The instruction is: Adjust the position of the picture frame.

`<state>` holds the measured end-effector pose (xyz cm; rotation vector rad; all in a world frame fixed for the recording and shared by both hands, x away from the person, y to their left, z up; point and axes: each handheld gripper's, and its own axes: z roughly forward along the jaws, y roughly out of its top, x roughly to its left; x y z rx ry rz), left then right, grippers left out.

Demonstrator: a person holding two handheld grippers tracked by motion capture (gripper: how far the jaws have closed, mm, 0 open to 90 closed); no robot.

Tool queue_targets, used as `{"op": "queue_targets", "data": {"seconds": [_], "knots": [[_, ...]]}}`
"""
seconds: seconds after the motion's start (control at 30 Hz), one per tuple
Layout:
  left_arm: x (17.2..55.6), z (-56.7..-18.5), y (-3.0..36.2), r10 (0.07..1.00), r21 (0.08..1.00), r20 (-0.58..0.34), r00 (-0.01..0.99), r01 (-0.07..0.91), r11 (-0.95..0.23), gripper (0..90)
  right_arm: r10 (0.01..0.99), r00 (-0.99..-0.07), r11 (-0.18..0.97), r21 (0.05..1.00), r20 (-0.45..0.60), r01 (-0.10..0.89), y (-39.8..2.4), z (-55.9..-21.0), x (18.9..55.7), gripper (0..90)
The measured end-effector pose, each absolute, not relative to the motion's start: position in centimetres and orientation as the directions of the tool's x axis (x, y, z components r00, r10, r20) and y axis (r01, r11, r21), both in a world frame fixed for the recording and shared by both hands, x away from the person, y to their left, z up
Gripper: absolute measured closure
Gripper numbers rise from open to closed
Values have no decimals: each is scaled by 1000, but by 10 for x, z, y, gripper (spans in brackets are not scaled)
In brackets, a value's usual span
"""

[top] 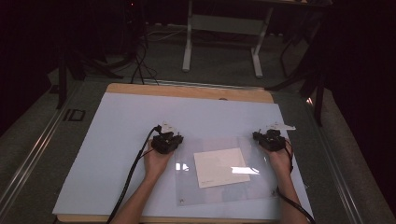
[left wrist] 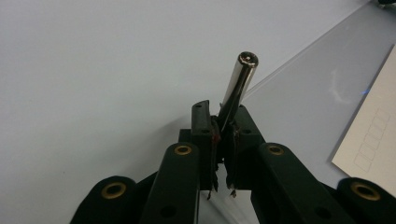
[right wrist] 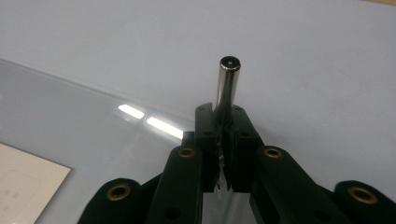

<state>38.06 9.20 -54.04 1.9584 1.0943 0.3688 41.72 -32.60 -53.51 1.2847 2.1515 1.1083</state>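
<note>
Here, each gripper clenches a short metal rod: left gripper (top: 166, 140) with left rod (left wrist: 239, 83) at nine o'clock of the clear plastic sheet (top: 261, 186), right gripper (top: 270, 138) with right rod (right wrist: 227, 86) at three, perhaps to pin it over the card (top: 220, 167).

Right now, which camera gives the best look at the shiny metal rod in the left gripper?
The left gripper view: the rod stands close up, clamped between the left gripper jaws. The high view shows that gripper too small to make it out. The right gripper view shows its own similar rod.
</note>
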Motion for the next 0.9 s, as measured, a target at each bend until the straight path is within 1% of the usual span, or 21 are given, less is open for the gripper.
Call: {"op": "queue_targets", "data": {"seconds": [0.17, 0.23, 0.5, 0.67, 0.9], "knots": [[382, -541, 94, 803, 782, -169, 571, 573, -243, 831, 867, -493, 247, 793, 75, 556, -327, -535, 418, 848], [384, -541, 96, 796, 777, -202, 570, 588, -225, 826, 869, -487, 231, 792, 93, 564, -328, -535, 418, 846], [386, -540, 98, 790, 771, -220, 573, 598, -219, 826, 871, -477, 212, 781, 122, 587, -328, -532, 417, 843], [387, -539, 101, 791, 763, -237, 564, 612, -207, 823, 867, -472, 195, 760, 162, 620, -330, -529, 414, 835], [389, -535, 113, 800, 758, -250, 546, 624, -189, 820, 849, -495, 208, 744, 186, 635, -322, -525, 412, 831]]}}
